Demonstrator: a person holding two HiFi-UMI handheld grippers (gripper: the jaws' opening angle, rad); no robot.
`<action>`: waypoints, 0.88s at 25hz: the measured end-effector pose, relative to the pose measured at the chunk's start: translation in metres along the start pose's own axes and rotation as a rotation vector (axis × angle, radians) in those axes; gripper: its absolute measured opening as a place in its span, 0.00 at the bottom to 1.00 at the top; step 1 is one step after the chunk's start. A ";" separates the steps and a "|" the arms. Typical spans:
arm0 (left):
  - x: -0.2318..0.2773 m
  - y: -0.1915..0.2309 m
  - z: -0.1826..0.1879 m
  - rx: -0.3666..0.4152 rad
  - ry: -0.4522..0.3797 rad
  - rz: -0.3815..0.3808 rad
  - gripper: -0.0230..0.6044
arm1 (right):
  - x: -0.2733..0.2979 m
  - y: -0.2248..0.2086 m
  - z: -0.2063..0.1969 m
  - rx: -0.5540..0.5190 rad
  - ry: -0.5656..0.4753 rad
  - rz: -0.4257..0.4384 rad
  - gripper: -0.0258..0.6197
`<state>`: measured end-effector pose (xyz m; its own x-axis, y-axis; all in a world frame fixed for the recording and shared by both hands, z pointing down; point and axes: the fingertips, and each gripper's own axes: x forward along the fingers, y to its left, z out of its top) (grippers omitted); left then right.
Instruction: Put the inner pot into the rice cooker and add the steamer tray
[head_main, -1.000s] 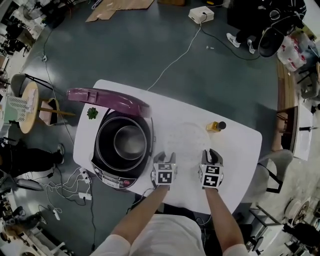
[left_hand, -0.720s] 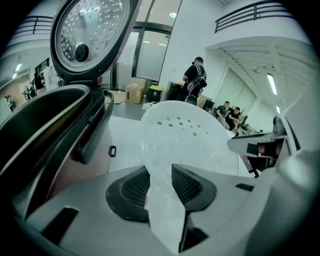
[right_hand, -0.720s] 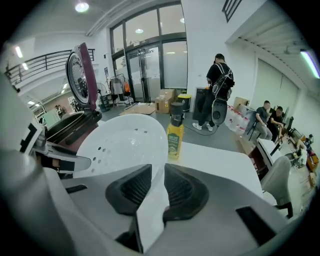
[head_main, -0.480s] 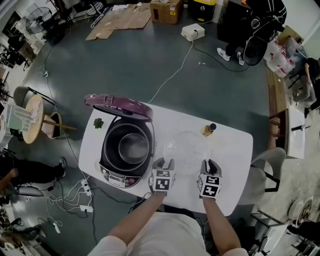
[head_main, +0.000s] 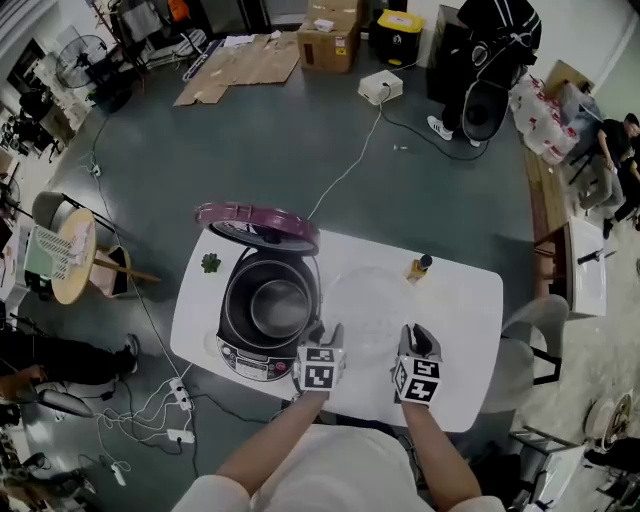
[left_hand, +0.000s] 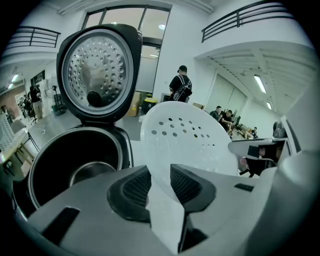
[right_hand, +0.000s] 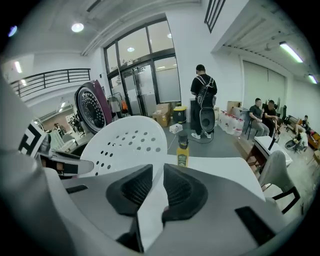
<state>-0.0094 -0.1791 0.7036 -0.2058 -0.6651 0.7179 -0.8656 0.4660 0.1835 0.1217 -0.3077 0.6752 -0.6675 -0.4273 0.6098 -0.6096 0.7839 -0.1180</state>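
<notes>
Bottom centre: left gripper (head_main: 331, 336) and right gripper (head_main: 418, 337) jaws just closing, each pinching steamer tray (head_main: 372, 303) rim over table (head_main: 470, 325) | centre left: inner pot (head_main: 279, 306) inside open rice cooker (head_main: 243, 357) | beyond: yellow bottle (head_main: 418, 267), label unreadable

The steamer tray (left_hand: 185, 135) has its gripped rim hidden inside the left tongs (left_hand: 159, 174) and right tongs (right_hand: 157, 174).

Bright overhead light, fisheye edges, sharp.
</notes>
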 end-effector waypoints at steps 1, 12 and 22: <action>-0.005 0.002 0.002 0.002 -0.001 -0.006 0.25 | -0.004 0.004 0.003 0.008 -0.006 -0.001 0.16; -0.068 0.055 0.011 0.042 -0.007 -0.022 0.26 | -0.029 0.081 0.020 -0.010 -0.020 0.030 0.17; -0.105 0.122 -0.005 0.043 0.012 0.041 0.27 | -0.019 0.159 0.017 -0.061 0.001 0.089 0.18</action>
<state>-0.0915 -0.0491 0.6536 -0.2367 -0.6387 0.7321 -0.8754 0.4670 0.1245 0.0303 -0.1828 0.6318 -0.7169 -0.3545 0.6003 -0.5210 0.8446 -0.1235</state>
